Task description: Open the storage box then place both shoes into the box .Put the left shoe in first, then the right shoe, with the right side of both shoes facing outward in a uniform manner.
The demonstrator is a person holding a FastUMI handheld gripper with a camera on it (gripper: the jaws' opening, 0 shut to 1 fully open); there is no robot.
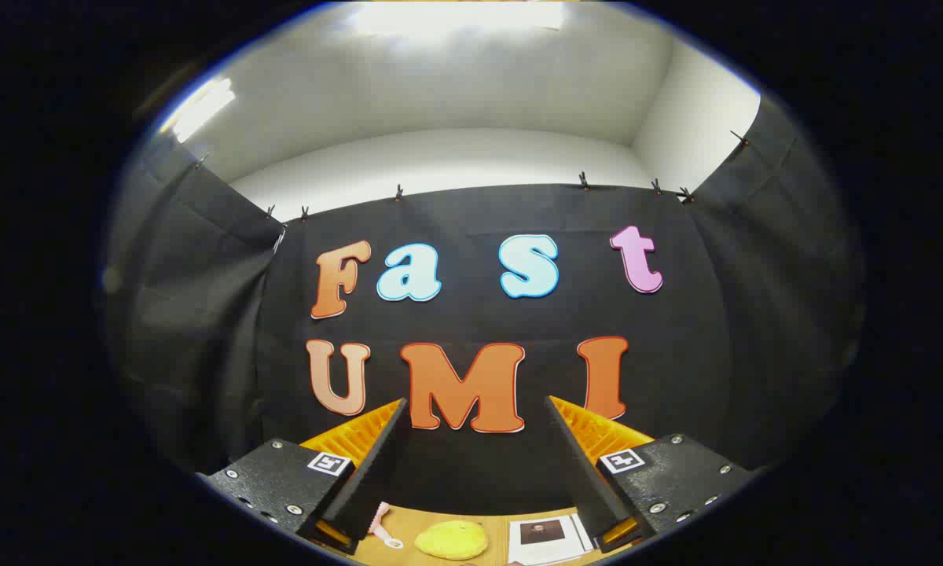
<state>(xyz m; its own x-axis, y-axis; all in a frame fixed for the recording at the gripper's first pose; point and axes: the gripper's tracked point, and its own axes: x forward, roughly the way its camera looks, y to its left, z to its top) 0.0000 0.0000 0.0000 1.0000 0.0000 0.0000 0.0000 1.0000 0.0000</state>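
On the wooden desk (pixel 471 520), low between the two fingers, lie three things: one small pink-and-white object (pixel 383 525) just beside the left finger, one yellow soft lump (pixel 451 540) in the middle, one white printed sheet (pixel 548 538) by the right finger. The gripper (pixel 471 413) is raised, aimed level at the booth's black cloth wall (pixel 471 314), jaws spread wide, holding nothing. Whether any of these is a shoe or the box cannot be told.

The gripper (pixel 475 409) is held up and level, pointing straight ahead. Its two fingers (pixel 377 464) are spread wide apart with open space between them, nothing pinched, nothing touched. Both tips reach forward evenly, neither one leading.
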